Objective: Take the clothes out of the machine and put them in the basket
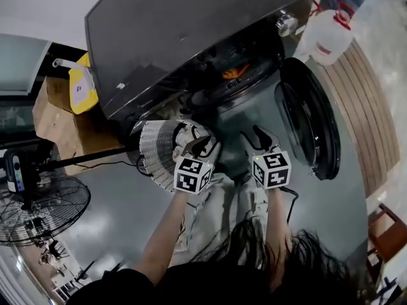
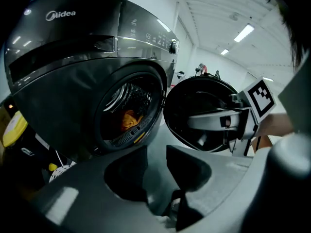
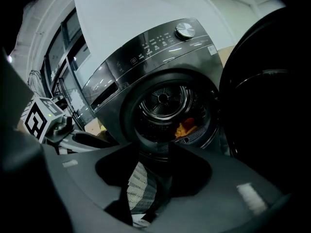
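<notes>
The dark grey washing machine [image 1: 191, 24] stands with its round door [image 1: 311, 126] swung open to the right. An orange cloth [image 1: 234, 72] lies in the drum, also visible as the orange cloth [image 2: 130, 120] and the orange cloth [image 3: 186, 128]. A white slotted basket [image 1: 156, 148] sits on the floor left of the opening and shows through the right jaws as the basket [image 3: 138, 188]. My left gripper [image 1: 200, 146] hangs by the basket's rim, and my right gripper [image 1: 262, 138] is beside it, in front of the drum. Both the left gripper [image 2: 156, 152] and the right gripper [image 3: 150, 154] are narrowly open and hold nothing.
A yellow container [image 1: 81, 88] rests on a cardboard box [image 1: 54, 116] left of the machine. A floor fan [image 1: 38, 211] stands at the lower left. White jugs [image 1: 331, 37] and a slatted wooden platform [image 1: 369, 107] are on the right.
</notes>
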Demonstrator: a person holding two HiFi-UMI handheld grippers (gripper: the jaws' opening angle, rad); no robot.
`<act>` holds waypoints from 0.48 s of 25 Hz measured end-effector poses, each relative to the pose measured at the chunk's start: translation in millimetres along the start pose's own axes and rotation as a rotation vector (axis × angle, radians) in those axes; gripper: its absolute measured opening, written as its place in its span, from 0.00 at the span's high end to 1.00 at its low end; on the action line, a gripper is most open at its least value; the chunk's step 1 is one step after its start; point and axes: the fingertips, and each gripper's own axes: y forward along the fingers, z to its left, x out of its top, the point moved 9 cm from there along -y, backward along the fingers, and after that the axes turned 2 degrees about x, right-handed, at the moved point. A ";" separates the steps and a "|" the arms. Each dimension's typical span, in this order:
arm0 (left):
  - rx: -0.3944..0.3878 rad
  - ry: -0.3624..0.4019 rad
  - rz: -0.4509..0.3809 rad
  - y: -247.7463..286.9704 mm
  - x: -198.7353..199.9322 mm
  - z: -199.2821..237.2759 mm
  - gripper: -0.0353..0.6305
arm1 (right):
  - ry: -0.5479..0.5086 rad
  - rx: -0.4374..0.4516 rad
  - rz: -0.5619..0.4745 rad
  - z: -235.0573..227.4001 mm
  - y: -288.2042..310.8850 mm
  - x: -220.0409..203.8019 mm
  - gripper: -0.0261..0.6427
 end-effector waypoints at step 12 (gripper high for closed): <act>-0.027 0.113 0.023 4.0 14.9 16.8 0.77 | -0.049 -0.057 -0.017 -28.7 67.8 16.6 0.65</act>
